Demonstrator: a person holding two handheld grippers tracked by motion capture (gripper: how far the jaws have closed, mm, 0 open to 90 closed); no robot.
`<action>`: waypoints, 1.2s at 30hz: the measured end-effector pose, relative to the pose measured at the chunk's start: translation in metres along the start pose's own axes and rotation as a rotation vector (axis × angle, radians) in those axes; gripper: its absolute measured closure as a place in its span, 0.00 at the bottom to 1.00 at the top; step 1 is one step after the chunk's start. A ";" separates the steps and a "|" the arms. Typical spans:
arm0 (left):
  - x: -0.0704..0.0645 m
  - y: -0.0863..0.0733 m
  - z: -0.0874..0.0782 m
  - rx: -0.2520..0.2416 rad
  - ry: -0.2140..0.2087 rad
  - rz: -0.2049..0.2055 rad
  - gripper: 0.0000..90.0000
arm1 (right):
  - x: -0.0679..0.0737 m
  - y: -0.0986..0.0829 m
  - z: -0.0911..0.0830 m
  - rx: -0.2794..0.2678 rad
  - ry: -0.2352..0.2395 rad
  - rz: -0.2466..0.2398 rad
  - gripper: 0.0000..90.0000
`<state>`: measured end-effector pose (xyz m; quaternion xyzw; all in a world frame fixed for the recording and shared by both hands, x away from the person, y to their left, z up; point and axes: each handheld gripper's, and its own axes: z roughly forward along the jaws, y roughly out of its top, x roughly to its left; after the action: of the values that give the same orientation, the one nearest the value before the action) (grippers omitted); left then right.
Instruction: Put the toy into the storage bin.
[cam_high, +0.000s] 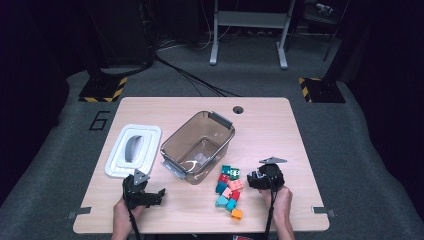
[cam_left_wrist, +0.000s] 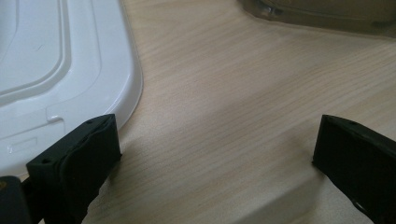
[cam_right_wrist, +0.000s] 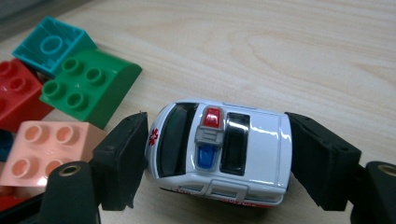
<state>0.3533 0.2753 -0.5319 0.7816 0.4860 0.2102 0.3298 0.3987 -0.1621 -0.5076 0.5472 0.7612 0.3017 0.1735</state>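
The right gripper (cam_right_wrist: 217, 154) sits low over the desk (cam_high: 280, 130), its two black jaws pressed against the front and back ends of a small white toy car (cam_right_wrist: 219, 151), which it grips. The toy car has a red and blue light bar on its roof and a small red mark by the windscreen, and it lies between the jaws just above the wood, tilted slightly. In the high view the right gripper (cam_high: 262, 177) is at the near right part of the desk, just to the right of a loose heap of coloured blocks (cam_high: 229, 192). Close to the car's front end lie a green block (cam_right_wrist: 88, 86), a teal block (cam_right_wrist: 51, 46), a red block (cam_right_wrist: 16, 91) and a pink block (cam_right_wrist: 46, 149); the pink one is just beside the left jaw.

The left gripper (cam_left_wrist: 217, 154) hovers over bare wood with its jaws spread wide and nothing between them. In the high view the left gripper (cam_high: 142, 192) is at the near left of the desk, just below a white lid (cam_high: 132, 150) that lies flat. The rounded corner of the lid (cam_left_wrist: 70, 70) is next to one jaw. A clear brown bin (cam_high: 197, 145) stands in the middle of the desk, between the lid and the blocks.
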 end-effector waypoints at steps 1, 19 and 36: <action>0.000 0.000 0.000 -0.001 0.000 -0.001 0.01 | -0.001 0.002 -0.002 -0.003 0.006 0.008 0.27; 0.000 0.000 0.000 0.003 -0.002 0.002 0.01 | -0.003 0.032 -0.022 -0.039 0.044 -0.016 0.27; 0.000 0.000 0.000 0.001 -0.003 0.003 0.01 | -0.001 0.057 -0.040 -0.080 0.074 -0.047 0.27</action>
<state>0.3536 0.2752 -0.5316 0.7829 0.4843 0.2091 0.3298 0.4169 -0.1613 -0.4401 0.5104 0.7670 0.3478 0.1741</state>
